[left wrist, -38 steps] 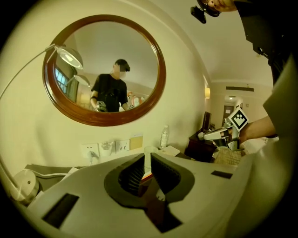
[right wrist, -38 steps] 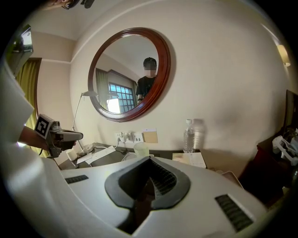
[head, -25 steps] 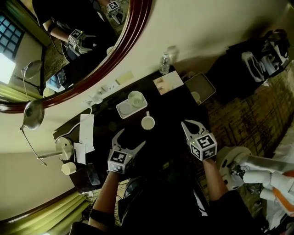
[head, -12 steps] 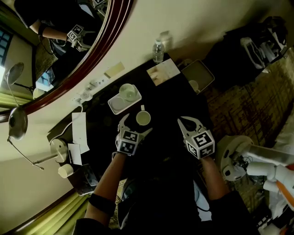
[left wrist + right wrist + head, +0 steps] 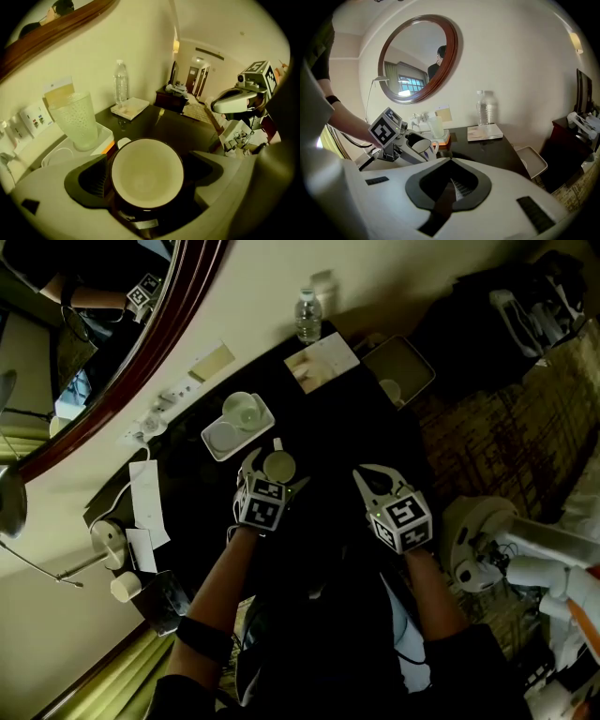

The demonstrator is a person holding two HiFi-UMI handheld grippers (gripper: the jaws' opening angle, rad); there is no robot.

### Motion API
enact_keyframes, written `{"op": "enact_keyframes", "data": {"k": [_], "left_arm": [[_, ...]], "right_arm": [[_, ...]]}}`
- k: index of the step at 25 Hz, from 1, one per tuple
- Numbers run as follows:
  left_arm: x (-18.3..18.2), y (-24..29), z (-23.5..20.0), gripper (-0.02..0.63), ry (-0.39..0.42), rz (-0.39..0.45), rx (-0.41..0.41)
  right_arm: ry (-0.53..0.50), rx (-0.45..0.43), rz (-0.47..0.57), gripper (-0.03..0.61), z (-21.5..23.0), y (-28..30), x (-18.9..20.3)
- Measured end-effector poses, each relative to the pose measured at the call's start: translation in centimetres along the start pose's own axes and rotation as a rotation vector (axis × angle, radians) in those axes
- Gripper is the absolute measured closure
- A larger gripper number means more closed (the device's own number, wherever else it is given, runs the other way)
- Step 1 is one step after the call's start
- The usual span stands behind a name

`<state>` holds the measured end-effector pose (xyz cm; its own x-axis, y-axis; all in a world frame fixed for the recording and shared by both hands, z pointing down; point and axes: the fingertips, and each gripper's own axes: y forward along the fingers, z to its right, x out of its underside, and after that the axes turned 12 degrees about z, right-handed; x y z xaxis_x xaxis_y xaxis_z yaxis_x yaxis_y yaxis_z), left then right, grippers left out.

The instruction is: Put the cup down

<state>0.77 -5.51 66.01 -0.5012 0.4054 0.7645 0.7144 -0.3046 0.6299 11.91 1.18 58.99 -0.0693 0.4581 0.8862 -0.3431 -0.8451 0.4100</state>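
Note:
A cup (image 5: 278, 465) with a cream inside and a dark rim stands upright on the dark table (image 5: 347, 432). My left gripper (image 5: 277, 471) reaches around it, so the cup (image 5: 146, 173) fills the space between the jaws. The jaws have just been opening and stand wide. A dark gap shows beside the cup on the right, so the pads do not press it. My right gripper (image 5: 363, 472) hovers shut and empty to the right of the cup, its tips (image 5: 451, 162) together. The right gripper view shows the cup (image 5: 423, 146) at the left.
Behind the cup a white tray (image 5: 217, 440) holds a dimpled glass (image 5: 75, 121). Near the far wall stand a water bottle (image 5: 307, 315) and a booklet (image 5: 322, 362). A second tray (image 5: 405, 371) lies far right. A lamp base (image 5: 106, 538) and papers (image 5: 147, 498) lie left.
My left gripper has come forward and down to the cup, which now sits between its jaws. The right gripper has sunk a little and stays shut.

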Motion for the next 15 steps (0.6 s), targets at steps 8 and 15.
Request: {"op": "enact_keyframes", "data": {"k": [8,15], "left_arm": [[0.68,0.54,-0.03,0.192,-0.002,0.0,-0.021],[0.62,0.39,-0.27,0.204,-0.001,0.023,-0.043]], "right_arm": [[-0.003,-0.001,-0.009,0.577,0.47,-0.32,0.87],[-0.014,-0.012,-0.022,0.577,0.24,-0.82,0.83]]}}
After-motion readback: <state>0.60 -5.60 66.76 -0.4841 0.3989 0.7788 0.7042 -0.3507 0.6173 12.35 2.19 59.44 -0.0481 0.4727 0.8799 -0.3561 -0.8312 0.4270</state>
